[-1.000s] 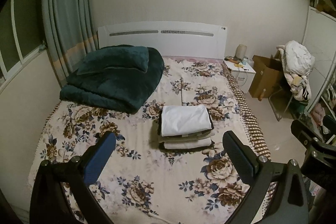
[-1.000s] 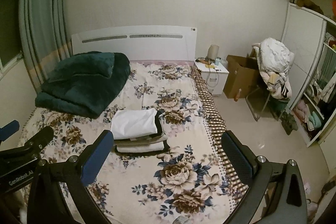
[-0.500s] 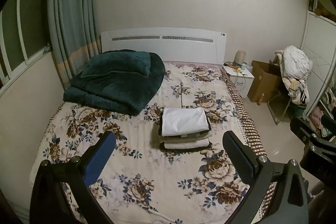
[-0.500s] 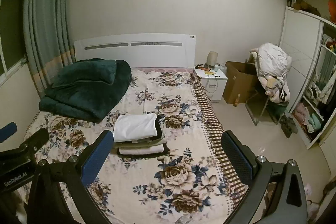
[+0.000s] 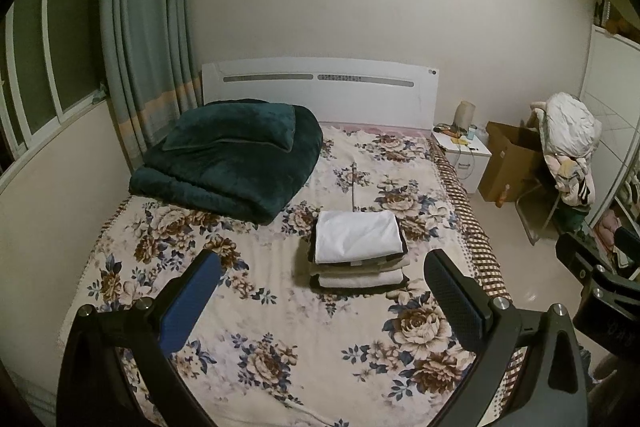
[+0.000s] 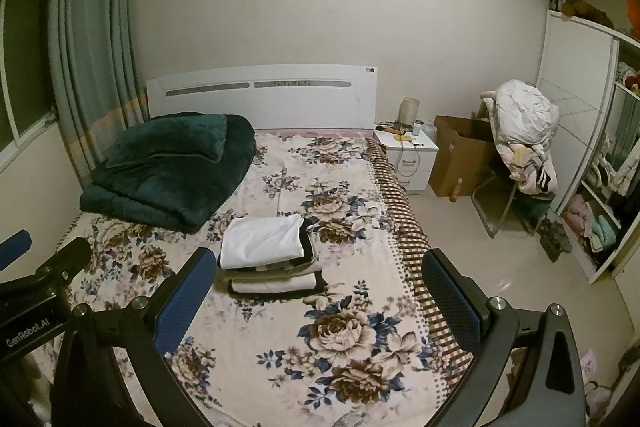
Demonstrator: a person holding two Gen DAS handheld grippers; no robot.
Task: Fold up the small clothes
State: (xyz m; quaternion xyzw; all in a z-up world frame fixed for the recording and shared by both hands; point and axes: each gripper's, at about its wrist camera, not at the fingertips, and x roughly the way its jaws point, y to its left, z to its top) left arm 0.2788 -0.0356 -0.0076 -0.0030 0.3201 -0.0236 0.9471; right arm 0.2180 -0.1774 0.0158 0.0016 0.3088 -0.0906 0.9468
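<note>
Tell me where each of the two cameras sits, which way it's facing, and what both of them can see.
Left wrist: on the left gripper, above the foot of the bed, facing the headboard; its own open fingers show, the right gripper at the right edge.
Right wrist: on the right gripper, aimed the same way, more floor and wardrobe; open fingers, the left gripper at the left edge.
Shared: stack of folded clothes, green blanket, nightstand.

Both cameras have pulled back and tilted up since a second ago. The stack of folded clothes (image 5: pixel 357 251) now sits lower in both frames, more wall shows above the headboard (image 5: pixel 320 89), and more curtain (image 5: pixel 148 39) fills the upper left.
</note>
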